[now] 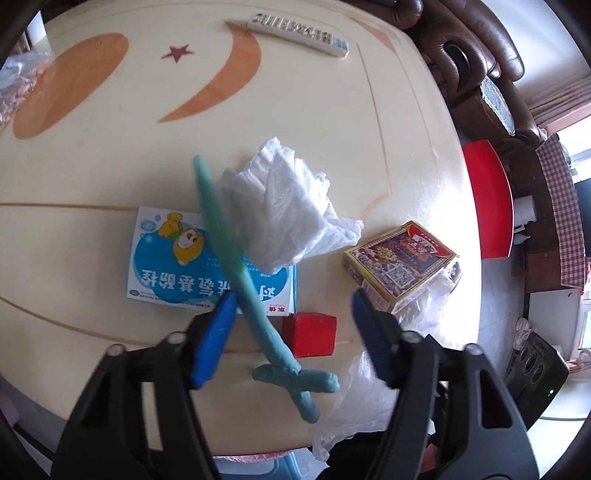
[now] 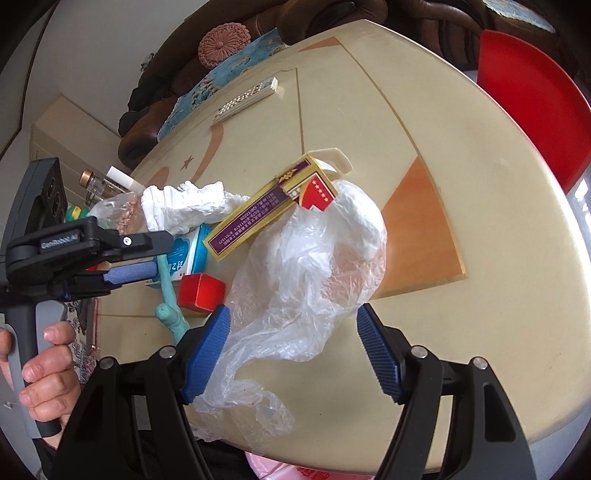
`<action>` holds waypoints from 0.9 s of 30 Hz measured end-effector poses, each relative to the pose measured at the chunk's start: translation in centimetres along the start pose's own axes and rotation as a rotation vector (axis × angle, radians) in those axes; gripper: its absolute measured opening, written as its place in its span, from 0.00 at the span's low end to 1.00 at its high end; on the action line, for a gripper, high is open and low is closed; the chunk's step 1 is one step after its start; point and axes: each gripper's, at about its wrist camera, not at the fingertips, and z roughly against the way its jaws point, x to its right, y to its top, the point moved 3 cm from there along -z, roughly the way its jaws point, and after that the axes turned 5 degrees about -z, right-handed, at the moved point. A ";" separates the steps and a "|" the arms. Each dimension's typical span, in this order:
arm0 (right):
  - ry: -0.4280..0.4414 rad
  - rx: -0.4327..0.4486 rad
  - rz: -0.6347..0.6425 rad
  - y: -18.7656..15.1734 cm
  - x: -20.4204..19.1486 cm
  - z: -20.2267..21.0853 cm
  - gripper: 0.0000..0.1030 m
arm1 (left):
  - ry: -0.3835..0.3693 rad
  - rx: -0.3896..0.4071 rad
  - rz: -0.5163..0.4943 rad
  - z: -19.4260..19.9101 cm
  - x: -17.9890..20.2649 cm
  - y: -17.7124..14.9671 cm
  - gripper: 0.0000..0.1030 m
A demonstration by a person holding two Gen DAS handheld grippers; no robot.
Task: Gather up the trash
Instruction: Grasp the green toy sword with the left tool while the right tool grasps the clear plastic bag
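Note:
On the cream table [image 1: 110, 166], a crumpled white tissue [image 1: 284, 206] rests on a blue-and-white medicine box [image 1: 173, 258]. A teal toy sword [image 1: 251, 288] lies across that box, beside a red block [image 1: 310, 334]. My left gripper [image 1: 293, 301] points down over the sword and the block. Its jaws are apart, and its left pad is against the sword blade. A clear plastic bag [image 2: 306, 280] lies at the near table edge, partly under a gold card box [image 2: 266, 210]. My right gripper [image 2: 291, 314] is open astride the bag, and only its left pad touches the film.
A white remote control [image 1: 299, 33] lies at the far side of the table. A red stool [image 2: 532, 96] and a brown sofa [image 1: 472, 55] stand past the table's edge. A person's hand [image 2: 48, 373] grips the left gripper's handle. Bottles [image 2: 96, 184] stand at the left.

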 end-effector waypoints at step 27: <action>-0.043 0.023 0.109 -1.4 -1.6 -0.3 0.39 | 0.015 0.027 0.043 -0.5 -2.2 -0.1 0.17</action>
